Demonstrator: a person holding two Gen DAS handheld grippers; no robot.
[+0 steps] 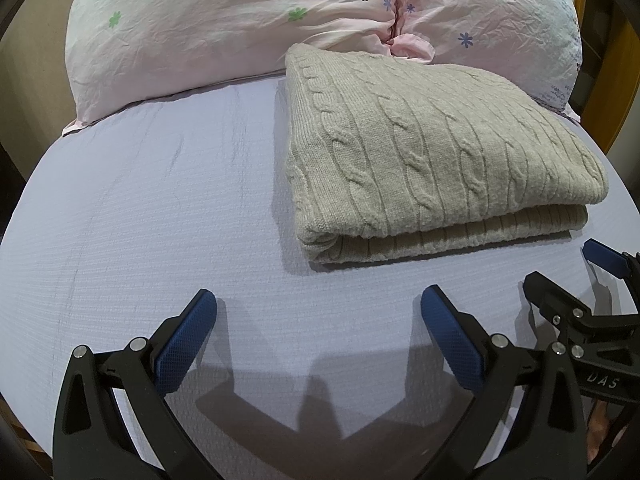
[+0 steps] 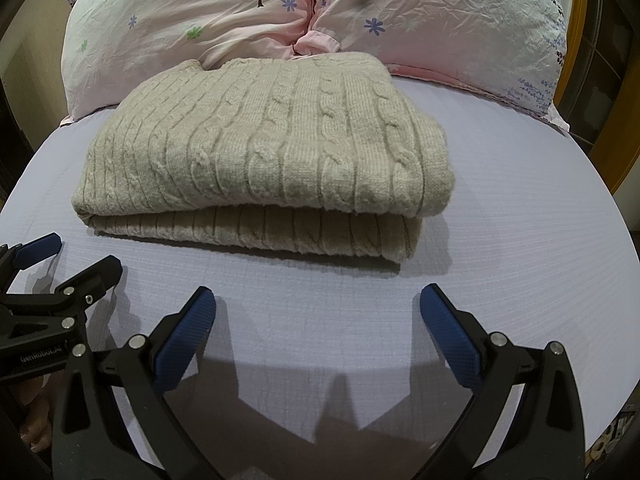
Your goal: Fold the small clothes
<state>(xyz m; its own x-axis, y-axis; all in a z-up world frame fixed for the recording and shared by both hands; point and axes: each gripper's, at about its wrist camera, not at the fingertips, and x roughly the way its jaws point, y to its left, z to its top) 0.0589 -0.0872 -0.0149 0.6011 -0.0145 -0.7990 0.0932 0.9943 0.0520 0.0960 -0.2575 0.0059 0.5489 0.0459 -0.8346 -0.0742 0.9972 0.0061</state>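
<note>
1. The left gripper [image 1: 318, 304] is hovering over the lavender bedsheet [image 1: 140, 208] with its blue-padded fingers [image 1: 188, 340] spread wide, gripping nothing.
2. The right gripper [image 2: 318, 304] is likewise standing released, its blue pads [image 2: 450, 340] apart above the same sheet.
3. The beige cable-knit sweater [image 1: 420, 152] is lying folded into a thick rectangle ahead of the left gripper and to its right; seen from the right wrist, the sweater [image 2: 280, 140] is sitting straight ahead and slightly left, clear of both sets of fingers.
4. Each gripper is showing at the edge of the other's view (the two are sitting close, side by side).
5. Beyond the sweater, two pink floral pillows [image 2: 440, 28] are resting, the sweater's far edge touching them.
</note>
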